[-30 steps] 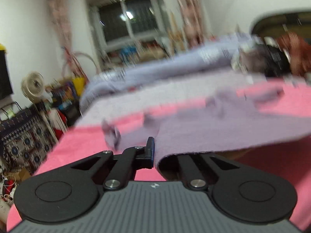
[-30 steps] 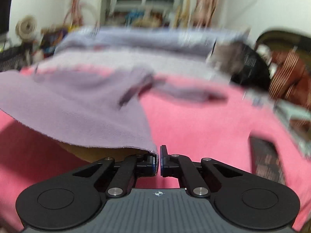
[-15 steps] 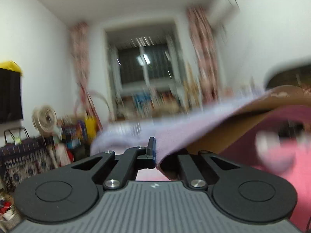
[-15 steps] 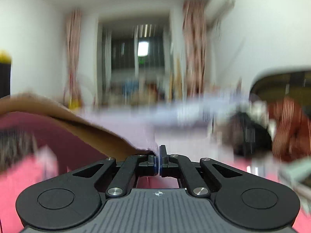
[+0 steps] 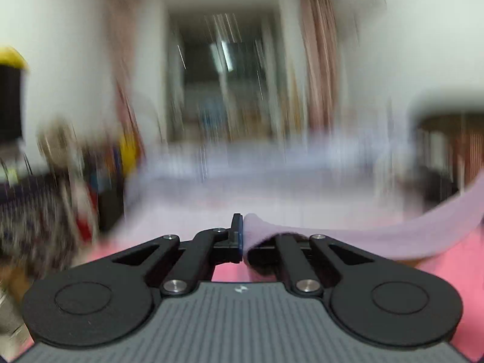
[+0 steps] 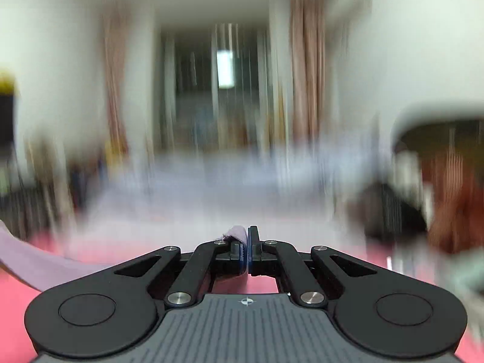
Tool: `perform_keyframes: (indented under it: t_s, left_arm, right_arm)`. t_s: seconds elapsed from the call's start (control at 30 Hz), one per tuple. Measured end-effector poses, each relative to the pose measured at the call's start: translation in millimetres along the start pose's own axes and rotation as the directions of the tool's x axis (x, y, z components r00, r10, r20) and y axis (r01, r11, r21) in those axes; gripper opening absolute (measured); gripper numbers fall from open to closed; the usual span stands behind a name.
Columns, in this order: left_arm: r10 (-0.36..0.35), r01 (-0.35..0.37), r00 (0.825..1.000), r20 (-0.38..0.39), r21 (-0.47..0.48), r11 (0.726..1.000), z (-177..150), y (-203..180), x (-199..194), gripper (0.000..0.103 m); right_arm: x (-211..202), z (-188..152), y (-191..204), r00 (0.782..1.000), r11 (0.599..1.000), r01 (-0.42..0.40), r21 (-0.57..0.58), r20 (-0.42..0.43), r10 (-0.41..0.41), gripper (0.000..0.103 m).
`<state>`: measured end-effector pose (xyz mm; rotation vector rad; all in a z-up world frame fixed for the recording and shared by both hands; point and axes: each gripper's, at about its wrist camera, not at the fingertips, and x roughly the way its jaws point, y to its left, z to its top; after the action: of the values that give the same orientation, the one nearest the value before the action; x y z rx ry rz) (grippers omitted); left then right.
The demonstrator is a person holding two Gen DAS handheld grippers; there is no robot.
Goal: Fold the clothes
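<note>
A pale lilac garment [image 5: 378, 236] of soft, slightly fuzzy cloth is hanging by its edge. In the left wrist view one end is bunching just right of the left finger [image 5: 237, 231], draping over the other and sagging away rightward in a broad band. In the right wrist view a small tuft [image 6: 236, 232] is poking up beside the closed fingers [image 6: 253, 239], the rest trailing off left.

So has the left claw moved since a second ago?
Yes. The left claw, shut on the purple garment, has risen: the window now sits lower in its view.
</note>
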<state>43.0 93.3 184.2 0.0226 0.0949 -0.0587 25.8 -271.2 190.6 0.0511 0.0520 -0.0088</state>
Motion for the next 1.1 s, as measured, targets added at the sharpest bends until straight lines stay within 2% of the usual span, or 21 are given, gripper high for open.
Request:
perform_keyframes:
  t_s: [0.07,0.1,0.17,0.23,0.27,0.33,0.4,0.47,0.6,0.7,0.73,0.77,0.8,0.83,0.87,0.9,0.93,0.97,1.0,1.03,1.1]
  left_arm:
    - [0.042,-0.048,0.992,0.117,0.049,0.998,24,-5,-15,0.004]
    - [0.043,-0.051,0.995,0.095,0.088,0.995,14,-7,-15,0.004]
    - [0.045,-0.051,0.998,0.045,0.165,0.985,-9,-11,-15,0.004]
    - [0.024,0.006,0.989,-0.143,0.207,0.978,-62,-11,-12,0.005]
    - [0.012,0.041,0.971,-0.24,0.215,0.976,-91,-10,-10,0.006]
    - [-0.013,0.099,0.909,-0.416,0.184,0.978,-147,-9,-14,0.006]
    - [-0.023,0.107,0.853,-0.521,0.132,0.985,-187,-7,-23,0.006]
    - [-0.034,0.107,0.815,-0.578,0.093,0.99,-211,-9,-30,0.006]
    - [-0.022,0.103,0.801,-0.599,0.101,0.989,-232,-15,-42,0.006]
    - [-0.023,0.108,0.796,-0.604,0.105,0.989,-221,-9,-48,0.005]
    - [-0.026,0.118,0.791,-0.611,0.111,0.987,-213,-10,-32,0.005]
    - [-0.017,0.125,0.81,-0.586,0.144,0.982,-193,-8,-8,0.005]
    - [-0.01,0.125,0.832,-0.554,0.169,0.978,-171,-6,16,0.006]
    - [-0.007,0.075,0.888,-0.461,0.129,0.989,-135,-2,25,0.006]
    - [0.003,0.029,0.932,-0.362,0.084,0.996,-98,3,34,0.006]
    - [0.019,-0.01,0.966,-0.259,0.035,0.999,-63,8,42,0.006]
    - [0.028,-0.028,0.988,-0.15,0.006,1.0,-39,8,32,0.006]
    - [0.041,-0.042,0.998,-0.045,-0.017,0.999,-17,8,23,0.006]
    - [0.053,-0.053,0.999,-0.005,0.031,0.998,-10,3,18,0.006]
    - [0.053,-0.05,0.998,-0.033,0.085,0.995,-13,0,18,0.006]
    - [0.007,0.014,0.984,-0.178,0.118,0.993,-45,0,20,0.007]
  right_arm:
    - [-16,21,0,0.996,0.999,-0.01,-0.04,0.088,0.014,0.004]
    - [-19,17,-3,0.997,0.999,-0.022,-0.05,0.067,0.025,0.004]
    - [-17,-17,-11,0.997,0.997,-0.031,-0.077,-0.07,0.026,0.004]
    - [-15,-68,-19,0.971,0.992,-0.031,-0.119,-0.239,0.002,0.004]
    - [-16,-91,-21,0.951,0.992,-0.038,-0.119,-0.31,-0.001,0.004]
    - [-18,-135,-24,0.897,0.992,-0.051,-0.118,-0.443,-0.006,0.004]
    - [-29,-167,-23,0.851,0.992,-0.064,-0.109,-0.525,-0.002,0.004]
    - [-40,-186,-16,0.817,0.991,-0.083,-0.108,-0.577,0.005,0.005]
    - [-57,-198,-7,0.783,0.991,-0.087,-0.099,-0.622,0.007,0.005]
    - [-54,-198,-6,0.75,0.993,-0.081,-0.089,-0.661,0.002,0.005]
    - [-31,-194,-9,0.74,0.992,-0.084,-0.095,-0.673,-0.002,0.005]
    - [-10,-184,-8,0.751,0.991,-0.08,-0.106,-0.66,-0.01,0.004]
    - [19,-160,-8,0.792,0.993,-0.049,-0.109,-0.609,-0.028,0.004]
    - [44,-134,-8,0.839,0.995,-0.016,-0.102,-0.543,-0.042,0.004]
    - [49,-97,-5,0.908,0.998,0.012,-0.062,-0.417,-0.037,0.004]
    - [44,-66,-2,0.962,0.999,0.008,-0.034,-0.273,-0.017,0.004]
    - [33,-43,4,0.99,0.999,0.014,-0.041,-0.139,-0.019,0.005]
    - [24,-23,10,1.0,0.998,0.018,-0.057,-0.024,-0.019,0.005]
    - [21,-15,14,1.0,0.995,0.009,-0.1,-0.001,-0.009,0.005]
    - [22,-18,14,0.999,0.993,-0.009,-0.114,-0.036,0.005,0.005]
    - [27,-48,5,0.982,0.994,-0.044,-0.1,-0.187,0.025,0.005]
